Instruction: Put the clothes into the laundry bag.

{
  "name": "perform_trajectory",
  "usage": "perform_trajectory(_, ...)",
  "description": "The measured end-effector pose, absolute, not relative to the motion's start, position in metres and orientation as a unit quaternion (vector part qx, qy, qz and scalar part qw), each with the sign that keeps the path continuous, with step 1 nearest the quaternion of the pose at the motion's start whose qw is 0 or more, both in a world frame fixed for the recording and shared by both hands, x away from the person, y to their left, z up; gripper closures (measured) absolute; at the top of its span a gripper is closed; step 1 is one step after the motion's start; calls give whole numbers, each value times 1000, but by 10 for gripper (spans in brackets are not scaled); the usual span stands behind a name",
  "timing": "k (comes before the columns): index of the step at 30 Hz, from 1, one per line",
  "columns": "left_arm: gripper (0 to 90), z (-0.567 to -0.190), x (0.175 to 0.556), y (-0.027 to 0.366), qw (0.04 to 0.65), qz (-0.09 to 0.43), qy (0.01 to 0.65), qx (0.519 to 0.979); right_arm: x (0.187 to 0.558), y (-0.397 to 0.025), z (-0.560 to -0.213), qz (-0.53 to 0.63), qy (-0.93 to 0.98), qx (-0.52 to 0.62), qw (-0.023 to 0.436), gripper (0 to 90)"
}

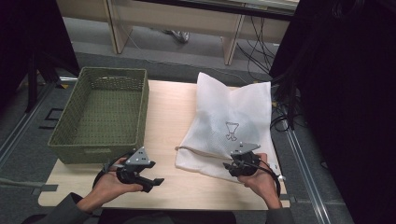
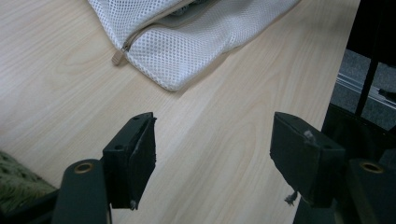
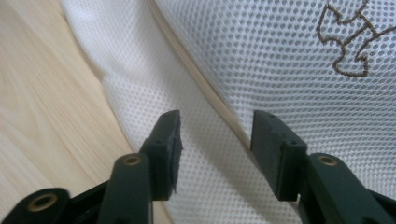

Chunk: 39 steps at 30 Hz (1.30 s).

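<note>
Beside the green basket (image 1: 100, 114), the white mesh bag (image 1: 231, 123) is laid on the table (image 1: 168, 116). Right tongs (image 3: 215, 140) are held half open over its zipper seam, gripping nothing; left tongs (image 2: 212, 154) are spread wide, empty. Loose mesh may be snagged instead.
</note>
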<state>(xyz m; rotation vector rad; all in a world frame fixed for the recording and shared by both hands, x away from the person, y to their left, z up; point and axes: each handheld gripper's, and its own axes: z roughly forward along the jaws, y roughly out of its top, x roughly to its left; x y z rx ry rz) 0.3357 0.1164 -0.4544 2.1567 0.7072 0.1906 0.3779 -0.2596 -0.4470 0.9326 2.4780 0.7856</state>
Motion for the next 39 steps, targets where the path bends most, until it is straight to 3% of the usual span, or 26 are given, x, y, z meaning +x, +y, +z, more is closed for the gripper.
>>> perform_trajectory(15, 269, -446, 328, 139, 452, 96, 300, 835, 372, -265, -440, 343, 842, 362, 207, 463)
perform_trajectory(27, 179, -448, 322, 156, 452, 123, 313, 826, 367, -265, -435, 419, 802, 394, 164, 411)
perform_trajectory(32, 174, -449, 320, 160, 449, 130, 288, 836, 360, -261, -435, 429, 802, 383, 161, 396)
perform_trajectory(39, 165, -450, 317, 165, 451, 131, 308, 828, 351, -255, -436, 430, 806, 376, 156, 386)
